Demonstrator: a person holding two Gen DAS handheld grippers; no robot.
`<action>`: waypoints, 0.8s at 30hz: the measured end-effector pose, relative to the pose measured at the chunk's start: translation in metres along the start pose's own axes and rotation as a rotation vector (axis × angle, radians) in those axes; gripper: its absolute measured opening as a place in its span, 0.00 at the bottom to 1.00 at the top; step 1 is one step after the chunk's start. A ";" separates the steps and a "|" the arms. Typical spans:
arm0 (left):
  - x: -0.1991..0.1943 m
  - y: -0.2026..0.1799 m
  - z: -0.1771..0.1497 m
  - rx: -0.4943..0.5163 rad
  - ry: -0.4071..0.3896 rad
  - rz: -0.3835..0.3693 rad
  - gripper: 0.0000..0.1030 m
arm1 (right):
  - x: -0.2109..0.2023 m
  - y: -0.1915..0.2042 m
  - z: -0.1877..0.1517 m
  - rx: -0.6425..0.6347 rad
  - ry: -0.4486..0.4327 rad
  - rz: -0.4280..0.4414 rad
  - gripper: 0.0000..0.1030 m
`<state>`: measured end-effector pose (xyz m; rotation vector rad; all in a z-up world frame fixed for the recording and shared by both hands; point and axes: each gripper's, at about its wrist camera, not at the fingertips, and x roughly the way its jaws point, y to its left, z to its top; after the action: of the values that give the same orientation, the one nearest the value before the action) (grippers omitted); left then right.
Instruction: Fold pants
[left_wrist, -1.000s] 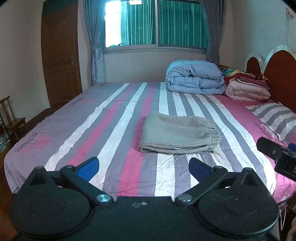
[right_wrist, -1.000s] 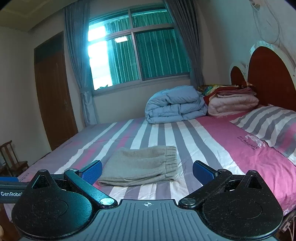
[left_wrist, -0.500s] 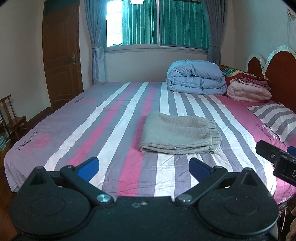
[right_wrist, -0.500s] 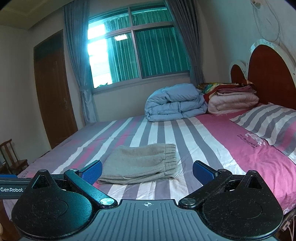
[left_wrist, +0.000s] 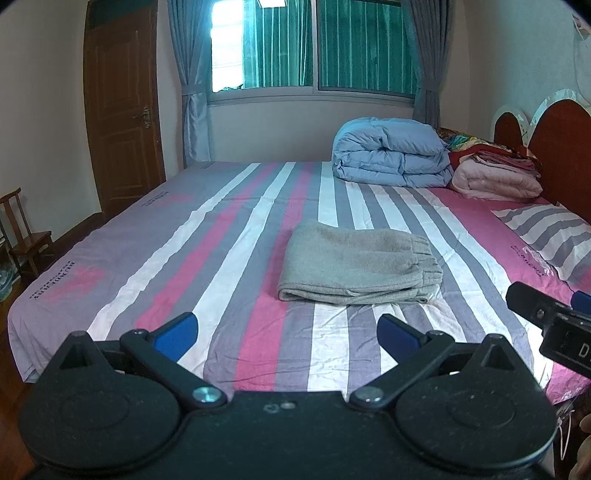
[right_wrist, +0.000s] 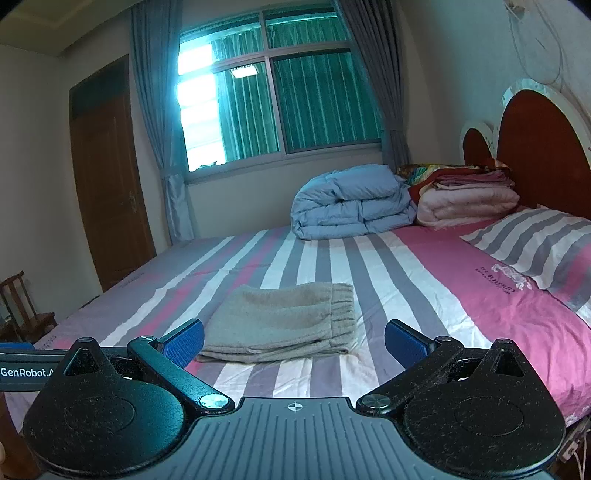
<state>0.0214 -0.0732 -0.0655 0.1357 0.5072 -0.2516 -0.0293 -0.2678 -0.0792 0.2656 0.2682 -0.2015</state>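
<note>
Grey pants (left_wrist: 356, 267) lie folded into a compact stack on the striped bed (left_wrist: 184, 258), elastic waistband to the right. In the right wrist view the same pants (right_wrist: 284, 321) lie just beyond the fingers. My left gripper (left_wrist: 287, 334) is open, held back from the bed's near edge with nothing between its blue pads. My right gripper (right_wrist: 294, 341) is also open and empty, hovering over the near side of the bed short of the pants. The right gripper's body (left_wrist: 554, 325) shows at the right edge of the left wrist view.
A folded blue duvet (left_wrist: 391, 157) and a pile of pink blankets (left_wrist: 495, 177) sit at the far side by the headboard (left_wrist: 557, 136). A striped pillow (left_wrist: 546, 229) lies at right. A wooden chair (left_wrist: 26, 240) and door (left_wrist: 122, 110) stand at left.
Both grippers stay open and away from the pants. The views have drifted only slightly; the right gripper's body sits a little lower in the left wrist view.
</note>
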 end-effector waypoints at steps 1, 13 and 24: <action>0.000 0.000 0.000 0.002 0.000 -0.001 0.94 | 0.000 -0.001 0.000 -0.001 0.001 0.001 1.00; 0.025 -0.011 -0.001 0.034 0.034 -0.015 0.94 | 0.004 -0.004 -0.008 -0.042 -0.005 -0.018 1.00; 0.064 -0.017 0.010 0.033 0.050 -0.031 0.89 | 0.021 -0.026 -0.016 0.077 0.039 -0.020 1.00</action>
<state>0.0753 -0.1045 -0.0892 0.1662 0.5555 -0.2876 -0.0191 -0.2916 -0.1065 0.3432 0.3025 -0.2270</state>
